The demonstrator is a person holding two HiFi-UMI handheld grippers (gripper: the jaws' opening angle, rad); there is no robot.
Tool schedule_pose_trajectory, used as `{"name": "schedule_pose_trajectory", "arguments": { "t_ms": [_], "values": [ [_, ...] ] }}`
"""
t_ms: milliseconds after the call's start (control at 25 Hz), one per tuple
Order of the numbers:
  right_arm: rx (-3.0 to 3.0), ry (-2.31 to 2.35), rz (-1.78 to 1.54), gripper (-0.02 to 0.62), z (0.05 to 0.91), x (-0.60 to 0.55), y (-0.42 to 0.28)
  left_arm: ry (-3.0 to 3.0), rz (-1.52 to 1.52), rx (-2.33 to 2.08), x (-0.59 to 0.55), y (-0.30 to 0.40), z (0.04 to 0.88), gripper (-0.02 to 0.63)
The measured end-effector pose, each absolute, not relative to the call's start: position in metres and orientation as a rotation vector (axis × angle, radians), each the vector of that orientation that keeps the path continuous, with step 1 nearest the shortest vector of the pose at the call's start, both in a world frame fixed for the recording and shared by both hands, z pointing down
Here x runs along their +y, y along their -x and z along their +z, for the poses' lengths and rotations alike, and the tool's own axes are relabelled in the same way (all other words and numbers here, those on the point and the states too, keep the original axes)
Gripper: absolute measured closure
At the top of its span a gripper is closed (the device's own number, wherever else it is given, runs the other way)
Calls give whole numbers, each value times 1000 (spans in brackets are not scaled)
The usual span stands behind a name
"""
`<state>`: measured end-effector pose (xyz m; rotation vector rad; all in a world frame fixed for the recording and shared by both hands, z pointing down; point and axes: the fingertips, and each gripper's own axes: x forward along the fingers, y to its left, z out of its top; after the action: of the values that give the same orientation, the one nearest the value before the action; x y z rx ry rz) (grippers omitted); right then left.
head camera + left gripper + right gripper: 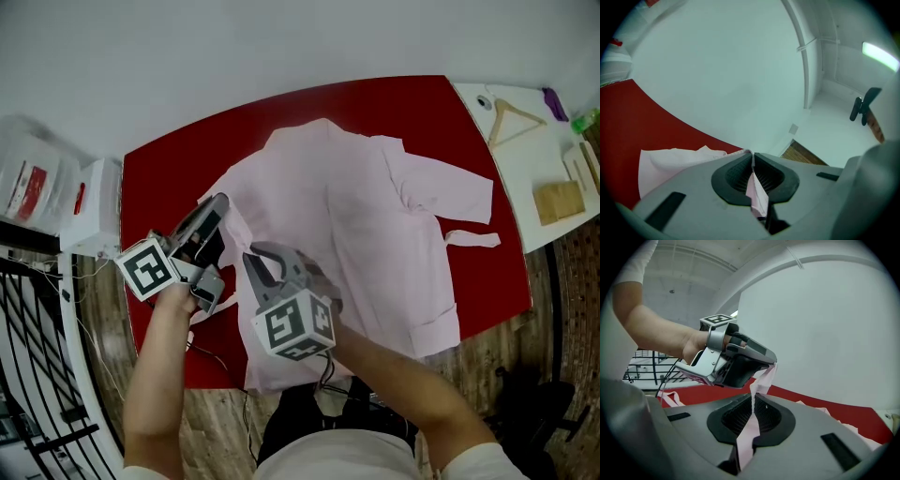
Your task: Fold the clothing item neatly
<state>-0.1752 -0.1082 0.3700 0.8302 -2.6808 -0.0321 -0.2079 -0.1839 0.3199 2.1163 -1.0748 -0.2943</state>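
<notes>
A pale pink robe (375,216) lies spread on the red table (187,150), collar toward the far edge, its right sleeve and belt end (473,239) out to the right. My left gripper (222,201) is over the robe's left side, shut on a pink fold (757,193) pinched between its pads. My right gripper (251,251) is just beside it, shut on a pink strip (747,437). In the right gripper view that strip rises from my jaws to the left gripper (774,363), so both hold the same stretch of cloth. More of the robe (670,161) lies low on the table.
A white side table (525,216) at the right carries a wooden hanger (514,120), a brown pad (560,200) and a purple item (553,101). A white box (89,220) and plastic bags (28,178) sit left, above a black railing (37,375). White wall behind.
</notes>
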Motion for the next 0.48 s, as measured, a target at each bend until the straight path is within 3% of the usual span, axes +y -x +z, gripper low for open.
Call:
{"name": "schedule_pose_trajectory", "arguments": {
  "t_ms": [480],
  "values": [
    [-2659, -946, 94, 569, 377, -144, 115, -2148, -167, -1001, -227, 135, 330, 589]
  ]
}}
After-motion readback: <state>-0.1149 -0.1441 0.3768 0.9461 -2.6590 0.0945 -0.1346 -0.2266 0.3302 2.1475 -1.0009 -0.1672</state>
